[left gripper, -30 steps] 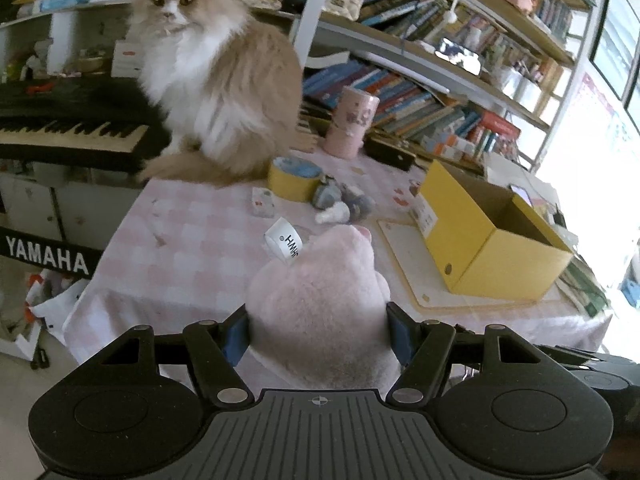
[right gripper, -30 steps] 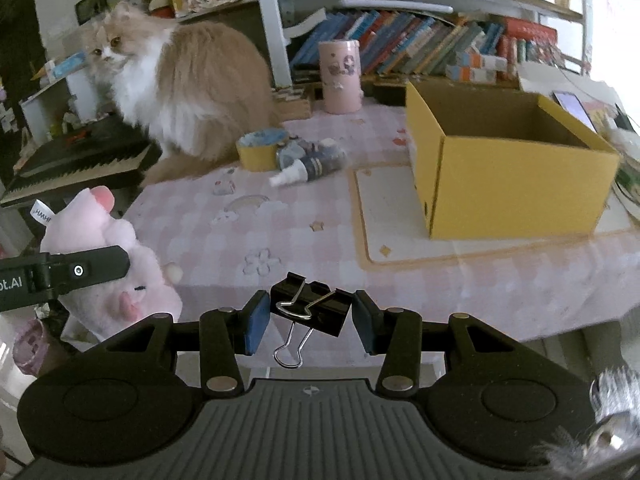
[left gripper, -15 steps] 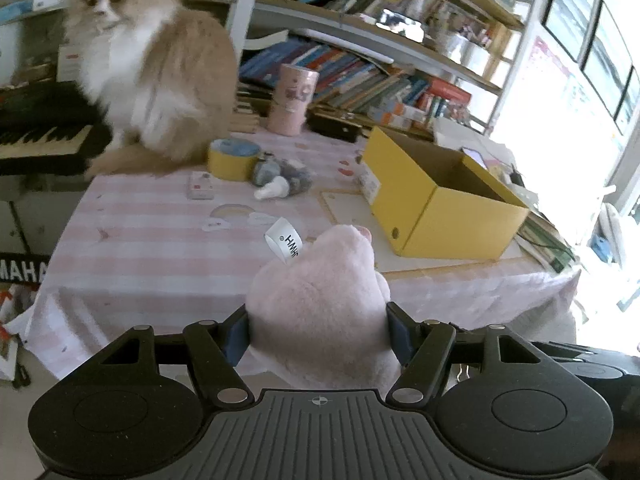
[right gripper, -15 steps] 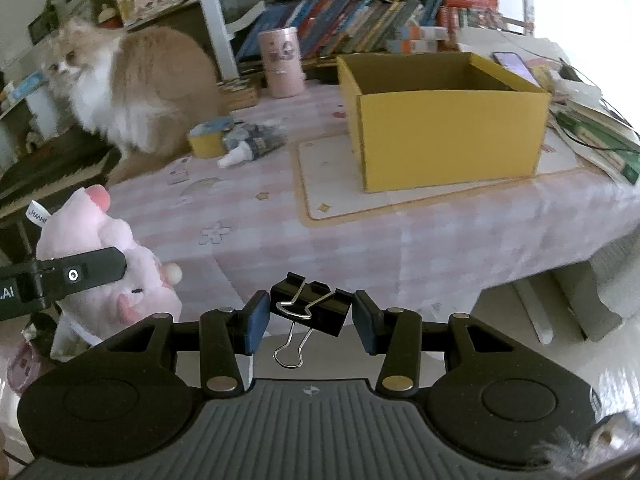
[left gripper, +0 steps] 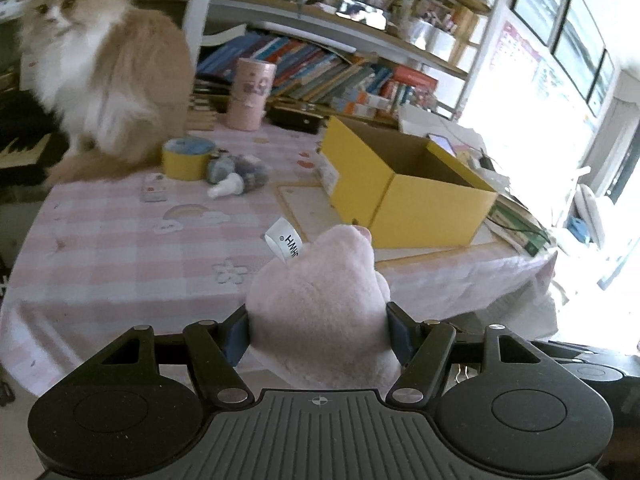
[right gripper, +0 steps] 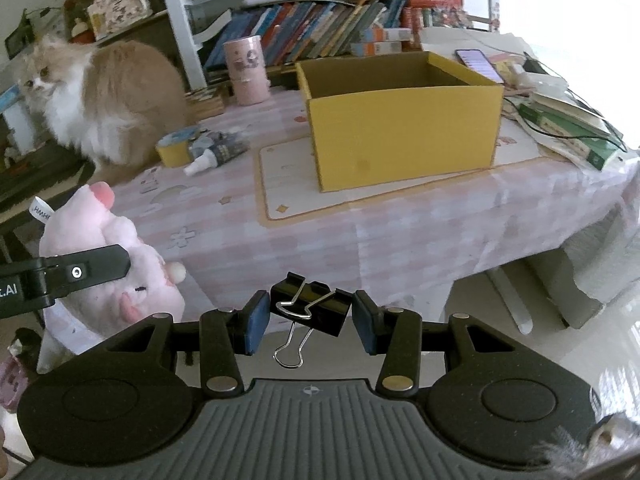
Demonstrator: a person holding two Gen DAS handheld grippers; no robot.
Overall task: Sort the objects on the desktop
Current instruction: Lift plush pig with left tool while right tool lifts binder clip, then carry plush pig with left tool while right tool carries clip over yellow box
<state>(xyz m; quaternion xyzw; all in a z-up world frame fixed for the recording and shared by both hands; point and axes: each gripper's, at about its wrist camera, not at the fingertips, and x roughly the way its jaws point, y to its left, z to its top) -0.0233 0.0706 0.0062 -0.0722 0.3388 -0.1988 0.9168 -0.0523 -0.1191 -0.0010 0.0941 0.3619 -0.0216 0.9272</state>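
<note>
My left gripper point(left gripper: 318, 330) is clamped on the pink plush toy point(left gripper: 320, 304), off the table's point(left gripper: 120, 248) near edge. My right gripper point(right gripper: 308, 322) pinches a black binder clip point(right gripper: 310, 308). The open yellow box point(right gripper: 400, 128) sits on the table, the cat point(left gripper: 104, 76) beyond.

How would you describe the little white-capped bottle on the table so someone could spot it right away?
Start at the fluffy cat on the pink checked tablecloth. Just in front of it stands a yellow tape roll, and the small bottle lies on its side against that roll. Its white cap, pointing toward the table's near edge, sets it apart.
</note>
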